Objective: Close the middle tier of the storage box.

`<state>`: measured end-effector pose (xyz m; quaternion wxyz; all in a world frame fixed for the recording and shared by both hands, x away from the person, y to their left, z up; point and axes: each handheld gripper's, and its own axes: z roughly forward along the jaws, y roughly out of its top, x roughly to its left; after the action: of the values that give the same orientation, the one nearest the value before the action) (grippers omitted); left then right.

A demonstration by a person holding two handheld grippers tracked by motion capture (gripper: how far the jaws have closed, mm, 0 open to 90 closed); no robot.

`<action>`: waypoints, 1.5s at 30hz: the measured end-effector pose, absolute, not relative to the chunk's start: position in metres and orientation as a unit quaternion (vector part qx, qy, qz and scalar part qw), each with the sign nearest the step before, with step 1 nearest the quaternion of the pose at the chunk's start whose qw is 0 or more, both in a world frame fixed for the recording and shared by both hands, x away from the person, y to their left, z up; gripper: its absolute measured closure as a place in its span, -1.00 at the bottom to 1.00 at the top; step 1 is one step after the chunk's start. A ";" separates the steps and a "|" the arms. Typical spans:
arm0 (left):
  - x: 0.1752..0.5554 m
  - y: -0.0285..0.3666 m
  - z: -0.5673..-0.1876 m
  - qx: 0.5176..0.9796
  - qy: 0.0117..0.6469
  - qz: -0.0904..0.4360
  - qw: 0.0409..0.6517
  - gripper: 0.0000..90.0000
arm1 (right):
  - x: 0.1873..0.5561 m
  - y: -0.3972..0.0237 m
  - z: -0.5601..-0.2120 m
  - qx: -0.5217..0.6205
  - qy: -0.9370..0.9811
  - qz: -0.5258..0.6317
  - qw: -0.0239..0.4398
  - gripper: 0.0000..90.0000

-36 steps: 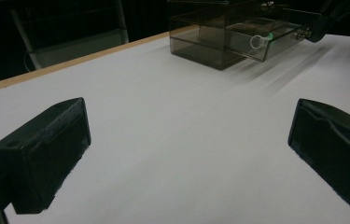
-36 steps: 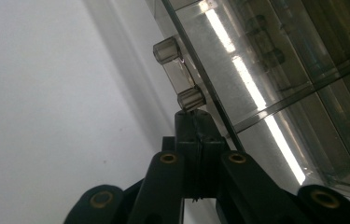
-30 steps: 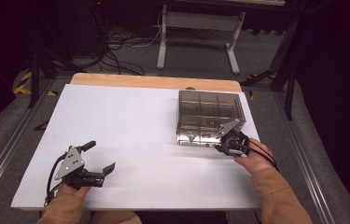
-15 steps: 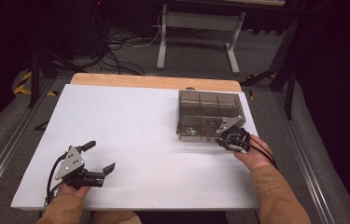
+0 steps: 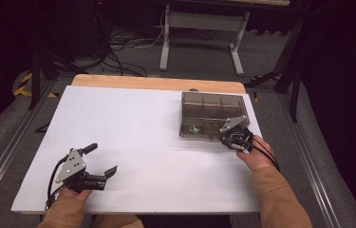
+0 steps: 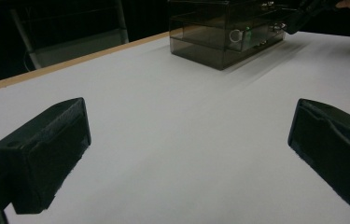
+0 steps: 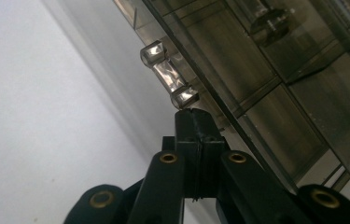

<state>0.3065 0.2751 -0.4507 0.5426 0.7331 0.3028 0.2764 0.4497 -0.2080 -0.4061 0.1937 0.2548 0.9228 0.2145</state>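
Observation:
A smoky see-through drawer box stands at the table's right rear. My right gripper is at its front face, lower right corner. In the right gripper view its jaws are shut together with nothing between them. Their tip sits just below one end of a clear drawer handle; whether they touch I cannot tell. A small white ring with a green spot shows through the box front. My left gripper rests at the front left, open wide over the bare table, far from the box.
White sheet covers the table, with a wooden edge at the back. Metal rails run along both sides. A desk frame and cables stand on the dark floor beyond.
The right gripper has edged slightly toward the box front. The left gripper has stayed where it was.

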 end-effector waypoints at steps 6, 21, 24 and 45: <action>0.306 0.275 -0.451 0.733 0.303 0.276 0.543 -1.00 | 0.452 -0.207 -0.408 0.262 0.917 0.222 0.202 1.00; 0.306 0.275 -0.451 0.733 0.302 0.275 0.544 -1.00 | 0.459 -0.206 -0.413 0.280 0.903 0.240 0.221 1.00; 0.306 0.275 -0.451 0.733 0.302 0.275 0.544 -1.00 | 0.460 -0.206 -0.414 0.280 0.902 0.242 0.223 1.00; 0.306 0.275 -0.451 0.733 0.302 0.275 0.544 -1.00 | 0.464 -0.206 -0.416 0.296 0.889 0.251 0.241 1.00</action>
<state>0.3062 0.2751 -0.4507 0.5442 0.7331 0.3017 0.2747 0.4644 -0.2064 -0.4158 0.2409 0.2963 0.8895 0.2511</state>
